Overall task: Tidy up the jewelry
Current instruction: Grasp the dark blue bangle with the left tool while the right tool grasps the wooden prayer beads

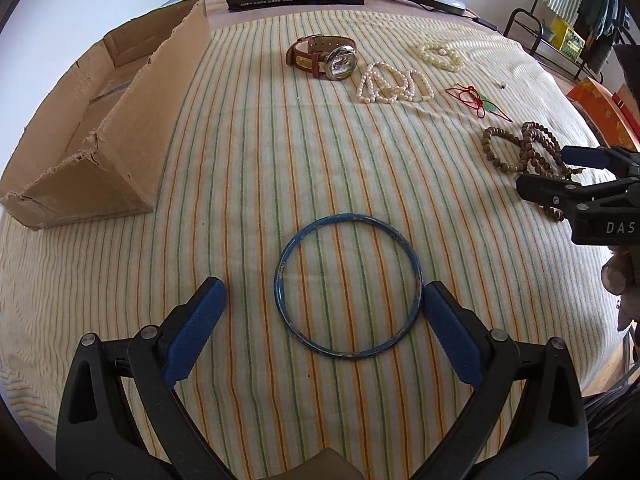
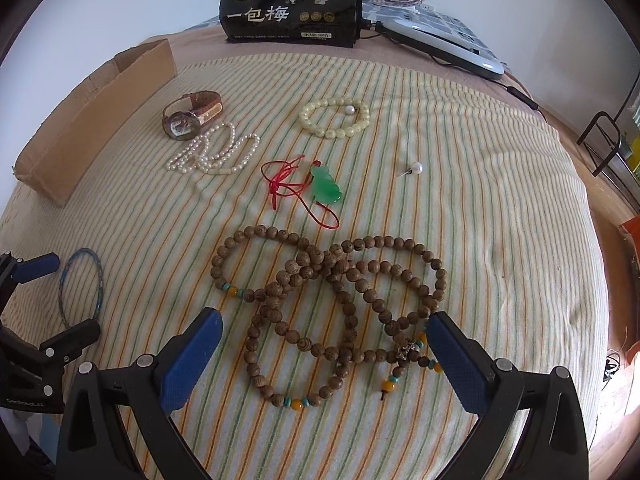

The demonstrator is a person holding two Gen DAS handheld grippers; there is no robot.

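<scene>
A thin blue bangle lies flat on the striped cloth, between the fingers of my open left gripper; its right edge is close to the right pad. In the right wrist view my open right gripper straddles the near loops of a long brown wooden bead strand. Beyond it lie a green pendant on a red cord, a pearl strand, a brown-strapped watch, a cream bead bracelet and a pearl stud. An open cardboard box stands at the left.
A black packet with white characters stands at the far edge, with a white device and its cable to the right. A dark metal frame stands off the right side. The striped cloth drops away at its edges.
</scene>
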